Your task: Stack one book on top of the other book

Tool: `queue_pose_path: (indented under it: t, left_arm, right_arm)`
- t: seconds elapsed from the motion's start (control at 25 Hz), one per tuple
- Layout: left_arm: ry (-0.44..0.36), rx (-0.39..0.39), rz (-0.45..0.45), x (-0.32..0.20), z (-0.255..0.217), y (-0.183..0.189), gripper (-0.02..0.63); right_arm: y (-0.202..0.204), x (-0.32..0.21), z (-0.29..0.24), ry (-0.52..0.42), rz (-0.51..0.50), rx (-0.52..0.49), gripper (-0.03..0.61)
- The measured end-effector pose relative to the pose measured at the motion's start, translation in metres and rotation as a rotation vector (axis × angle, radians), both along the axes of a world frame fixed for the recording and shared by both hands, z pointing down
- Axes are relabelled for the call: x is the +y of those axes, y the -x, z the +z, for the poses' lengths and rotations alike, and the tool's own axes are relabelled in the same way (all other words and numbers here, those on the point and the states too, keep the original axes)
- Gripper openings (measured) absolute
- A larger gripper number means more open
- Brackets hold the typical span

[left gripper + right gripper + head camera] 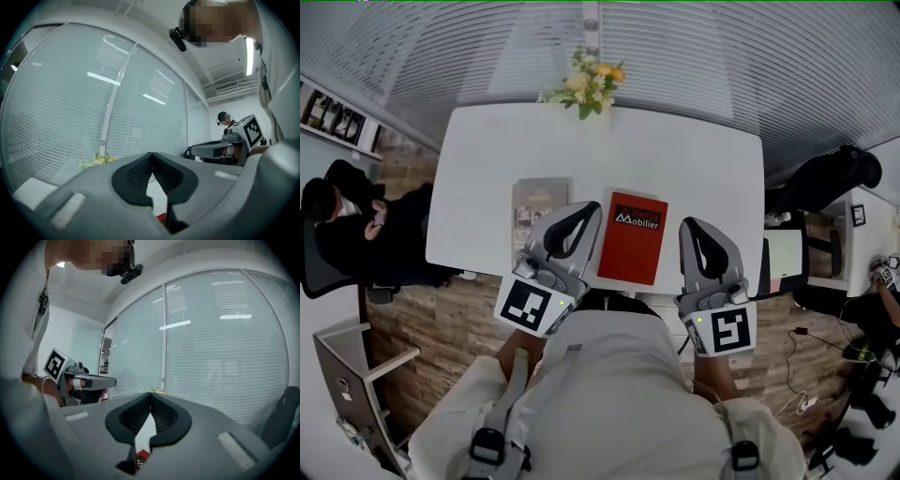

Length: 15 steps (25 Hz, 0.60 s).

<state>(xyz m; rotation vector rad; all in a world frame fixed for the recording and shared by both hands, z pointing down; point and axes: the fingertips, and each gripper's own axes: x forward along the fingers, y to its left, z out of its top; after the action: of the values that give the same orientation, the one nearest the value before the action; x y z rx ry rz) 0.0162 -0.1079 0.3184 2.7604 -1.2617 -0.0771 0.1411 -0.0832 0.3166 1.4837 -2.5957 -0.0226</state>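
Observation:
A red book [633, 237] lies flat near the front edge of the white table [703, 159], with a grey-brown book [536, 202] flat to its left, a narrow gap between them. My left gripper [585, 209] is shut and empty, hovering over the grey-brown book's near right corner beside the red book's left edge. My right gripper [691, 225] is shut and empty, just right of the red book. In the left gripper view the jaws [151, 155] meet and a sliver of red book [161, 218] shows below. The right gripper view shows shut jaws [151, 395] above the red book [143, 456].
A bunch of yellow and white flowers [586, 86] stands at the table's far edge, against a wall of blinds. A person [342, 220] sits left of the table. A dark chair [825, 183] stands at the right, and a white shelf unit [356, 370] at the lower left.

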Motion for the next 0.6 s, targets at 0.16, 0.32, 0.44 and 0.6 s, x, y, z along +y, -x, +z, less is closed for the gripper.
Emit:
queue_pose_path:
  t: [0.16,0.32,0.44,0.6]
  left_arm:
    - [0.021,-0.022,0.01,0.001,0.011,-0.004,0.0]
    - [0.055,-0.021,0.02,0.0,0.021,-0.005,0.014]
    - [0.089,-0.02,0.035,0.0,0.032,-0.008,0.026]
    - [0.134,-0.008,0.051,0.002,0.053,-0.011,0.044]
  right_arm:
    - [-0.003,0.0,0.006,0.01,0.004,0.001,0.006]
    - [-0.004,-0.001,0.014,0.029,0.007,0.008,0.025]
    - [-0.007,-0.002,0.022,0.045,0.014,0.012,0.029]
    - [-0.012,-0.002,0.038,0.075,0.024,0.017,0.04]
